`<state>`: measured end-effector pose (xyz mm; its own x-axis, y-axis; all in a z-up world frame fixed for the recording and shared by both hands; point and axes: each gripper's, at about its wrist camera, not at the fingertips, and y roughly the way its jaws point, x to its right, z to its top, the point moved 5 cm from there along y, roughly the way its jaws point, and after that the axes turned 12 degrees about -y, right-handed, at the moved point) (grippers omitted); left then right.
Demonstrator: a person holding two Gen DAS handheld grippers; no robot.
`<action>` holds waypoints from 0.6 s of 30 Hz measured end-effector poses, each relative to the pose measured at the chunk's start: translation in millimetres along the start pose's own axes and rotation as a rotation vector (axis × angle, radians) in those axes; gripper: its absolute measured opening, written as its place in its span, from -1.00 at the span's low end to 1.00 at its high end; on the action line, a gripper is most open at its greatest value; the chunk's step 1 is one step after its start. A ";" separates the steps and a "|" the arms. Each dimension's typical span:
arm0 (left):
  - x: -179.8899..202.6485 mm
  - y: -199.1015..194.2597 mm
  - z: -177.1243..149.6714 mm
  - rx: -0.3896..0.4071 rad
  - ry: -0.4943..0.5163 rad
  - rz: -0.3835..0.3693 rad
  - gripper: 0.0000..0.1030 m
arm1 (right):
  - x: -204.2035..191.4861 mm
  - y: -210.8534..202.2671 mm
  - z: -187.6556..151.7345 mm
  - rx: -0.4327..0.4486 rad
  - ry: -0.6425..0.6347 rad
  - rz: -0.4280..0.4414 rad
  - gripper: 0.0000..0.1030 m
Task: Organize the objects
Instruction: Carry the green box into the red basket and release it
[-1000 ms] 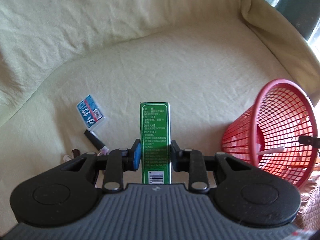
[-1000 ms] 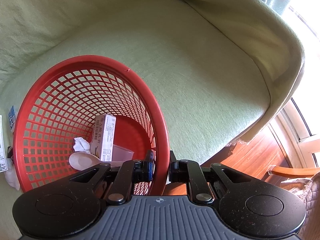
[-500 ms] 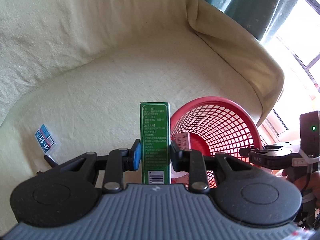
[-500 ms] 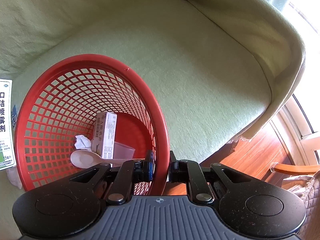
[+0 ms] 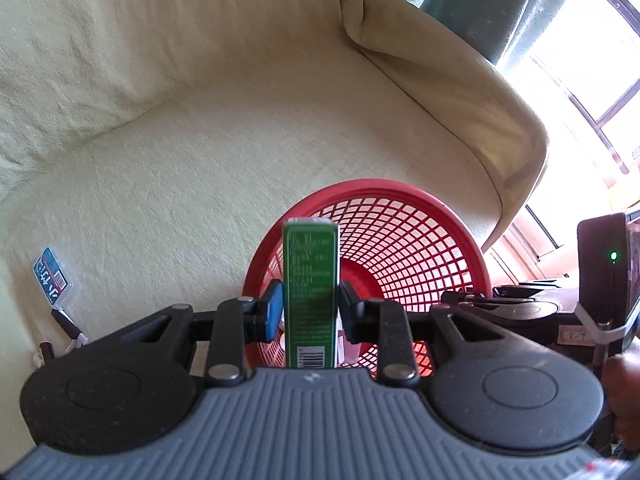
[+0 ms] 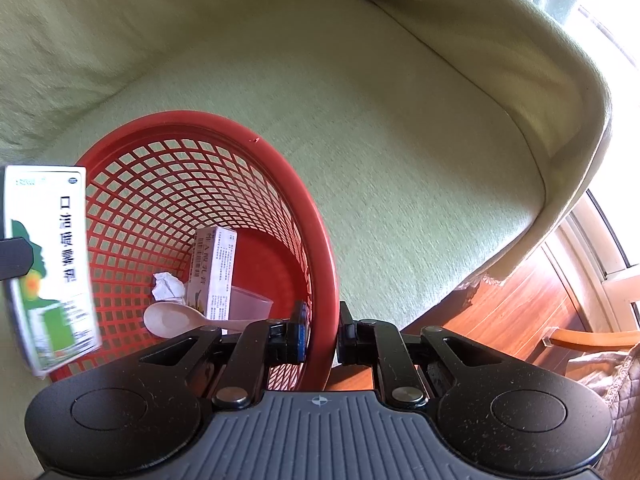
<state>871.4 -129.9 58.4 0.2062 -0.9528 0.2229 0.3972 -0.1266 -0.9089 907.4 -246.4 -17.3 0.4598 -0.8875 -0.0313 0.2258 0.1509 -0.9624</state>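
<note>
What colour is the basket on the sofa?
The basket is red, an open mesh; it shows best in the right wrist view.

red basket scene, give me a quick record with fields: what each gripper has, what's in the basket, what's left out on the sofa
left gripper: shut on the green box, held upright in front of the basket mouth
right gripper: shut on the red basket rim, basket tilted towards the camera
in basket: white carton, white spoon, crumpled paper, clear plastic cup
left out: blue-labelled clear case and small dark items on the sofa cover
surface: pale green sofa cover
</note>
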 end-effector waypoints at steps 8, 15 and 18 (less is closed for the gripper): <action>3.1 2.3 1.7 0.011 0.007 0.018 -0.48 | -1.5 -0.7 -0.5 -0.002 -0.001 0.002 -0.79; -4.4 -0.3 3.1 0.009 -0.002 0.024 -0.48 | 1.3 0.7 -1.0 -0.010 -0.011 0.001 -0.79; -9.6 -4.3 3.2 0.016 -0.006 0.024 -0.48 | 0.3 2.1 -0.6 -0.015 -0.021 -0.002 -0.79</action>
<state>870.6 -119.3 61.3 0.2206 -0.9539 0.2033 0.4065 -0.0996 -0.9082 907.5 -246.6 -19.4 0.4774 -0.8783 -0.0243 0.2133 0.1427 -0.9665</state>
